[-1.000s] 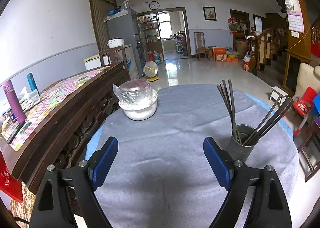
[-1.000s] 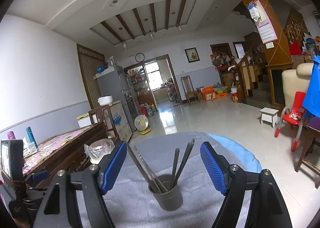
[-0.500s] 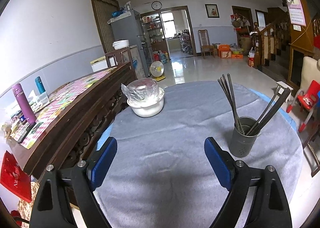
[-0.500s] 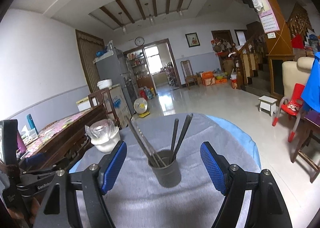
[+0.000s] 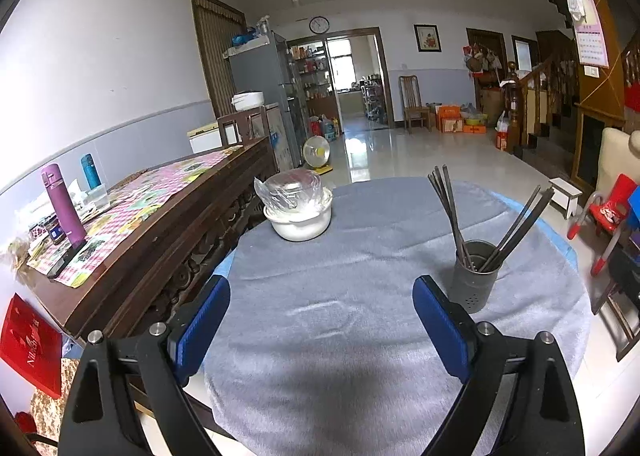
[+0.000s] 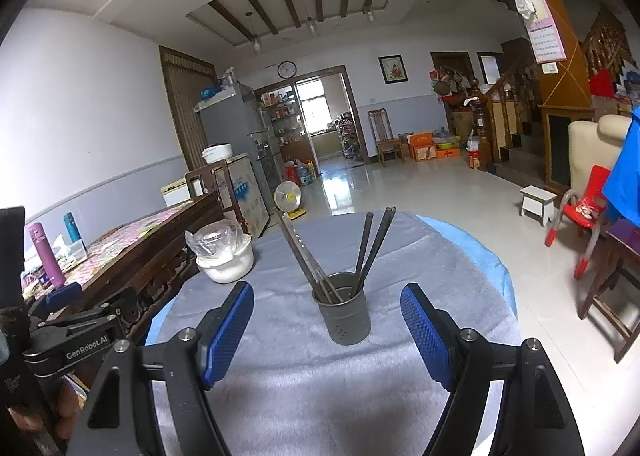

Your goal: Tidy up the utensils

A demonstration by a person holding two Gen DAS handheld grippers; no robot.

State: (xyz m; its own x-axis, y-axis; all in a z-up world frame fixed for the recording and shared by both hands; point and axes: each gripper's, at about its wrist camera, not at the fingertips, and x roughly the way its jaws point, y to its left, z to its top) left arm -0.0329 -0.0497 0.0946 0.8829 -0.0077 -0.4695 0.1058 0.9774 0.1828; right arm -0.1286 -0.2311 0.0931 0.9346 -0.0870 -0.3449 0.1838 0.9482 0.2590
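Looking along the left gripper (image 5: 322, 320), its jaws are opening wide over bare grey cloth (image 5: 360, 256), nothing between them; the utensil holder (image 5: 474, 280) stands off to its right, chopsticks (image 5: 452, 215) leaning upward and splayed. From the right gripper (image 6: 328, 330), jaws wide and empty, the holder (image 6: 346, 314) sits dead ahead between the fingers, so the right hand looks nearer.

Home living rm: fridge (image 5: 260, 71), staircase (image 6: 516, 103), wall clock (image 5: 319, 24).
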